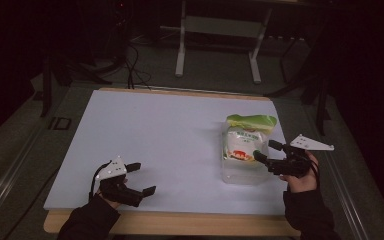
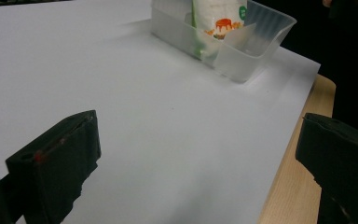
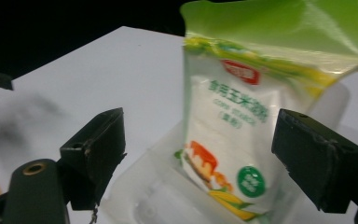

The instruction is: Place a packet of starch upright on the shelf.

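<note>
A white sheet [image 1: 155, 145] covers the wooden desk [image 1: 180, 223] in a dark room. At four o'clock a starch pouch [image 1: 242, 142] stands upright in a clear plastic bin [image 1: 240, 175], long axis vertical, green top upward. The right tongs [image 1: 265, 152] are spread just beside it, touching nothing. The left tongs [image 1: 141, 177] are spread at seven o'clock.

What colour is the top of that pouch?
Light green on the pouch, clearest in the right gripper view.

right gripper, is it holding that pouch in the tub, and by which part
Nothing is held. The right gripper stands open, its jaws apart on either side of the pouch, which stands in the clear tub.
</note>
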Tool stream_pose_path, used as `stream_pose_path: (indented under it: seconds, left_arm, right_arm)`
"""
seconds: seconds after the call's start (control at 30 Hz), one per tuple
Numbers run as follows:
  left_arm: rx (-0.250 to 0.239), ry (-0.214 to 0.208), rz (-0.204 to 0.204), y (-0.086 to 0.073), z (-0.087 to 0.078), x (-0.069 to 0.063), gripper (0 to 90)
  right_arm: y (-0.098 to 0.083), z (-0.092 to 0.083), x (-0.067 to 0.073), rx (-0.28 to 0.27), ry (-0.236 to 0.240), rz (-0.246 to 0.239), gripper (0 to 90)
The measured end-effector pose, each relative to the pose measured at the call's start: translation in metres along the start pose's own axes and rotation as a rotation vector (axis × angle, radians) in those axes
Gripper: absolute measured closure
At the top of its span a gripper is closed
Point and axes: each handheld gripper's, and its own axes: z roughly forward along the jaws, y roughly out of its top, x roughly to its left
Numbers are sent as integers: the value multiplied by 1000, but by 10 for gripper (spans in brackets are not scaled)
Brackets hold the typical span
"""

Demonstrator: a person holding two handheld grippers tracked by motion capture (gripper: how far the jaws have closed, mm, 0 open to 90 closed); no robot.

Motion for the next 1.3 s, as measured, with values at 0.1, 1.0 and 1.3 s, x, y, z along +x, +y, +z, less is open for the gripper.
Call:
stream_pose_path:
  seconds: [0.1,1.0,1.3]
  left_arm:
    - [-1,-3,4,1,1,-1,5]
    - [3,-25,38,0,2,-5,5]
    - [1,-30,45,-1,1,-5,5]
  right_arm:
    - [0,2,7,1,18,-12,170]
    - [-12,22,83,29,172,-138,170]
    - [-24,21,99,10,220,-152,170]
